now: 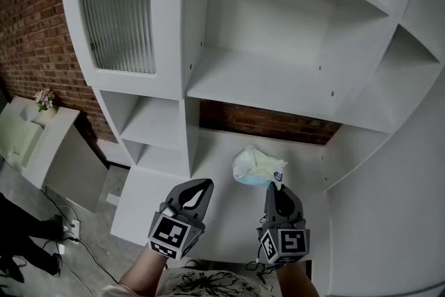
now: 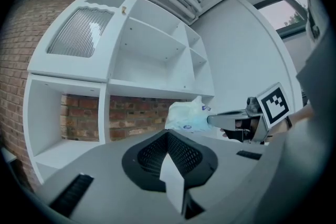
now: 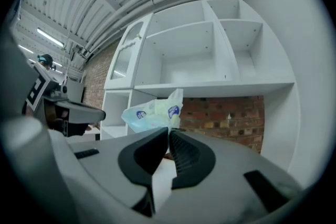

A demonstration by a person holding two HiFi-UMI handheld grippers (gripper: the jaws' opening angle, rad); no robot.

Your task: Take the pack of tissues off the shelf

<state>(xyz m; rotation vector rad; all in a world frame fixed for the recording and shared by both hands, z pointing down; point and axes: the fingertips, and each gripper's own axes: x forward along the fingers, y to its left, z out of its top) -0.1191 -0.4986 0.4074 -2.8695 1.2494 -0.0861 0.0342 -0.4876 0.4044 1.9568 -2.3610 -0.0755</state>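
The pack of tissues (image 1: 254,165) is a crumpled pale blue-and-white plastic pack with small blue logos. It is over the white lower shelf (image 1: 215,149), in front of the brick back wall. My right gripper (image 1: 270,186) is shut on the pack's near edge; in the right gripper view the pack (image 3: 151,112) sticks up just beyond the jaw tips (image 3: 168,129). My left gripper (image 1: 206,183) is to the left of the pack, apart from it, shut and holding nothing. The left gripper view shows the pack (image 2: 185,115) pinched by the right gripper (image 2: 210,120). Whether the pack still touches the shelf I cannot tell.
The white shelving unit (image 1: 278,73) has a wide upper compartment, small cubbies (image 1: 149,123) at the left and a ribbed glass door (image 1: 117,17) above them. A side panel (image 1: 361,142) bounds the lower shelf on the right. Cables (image 1: 69,229) lie on the floor at the left.
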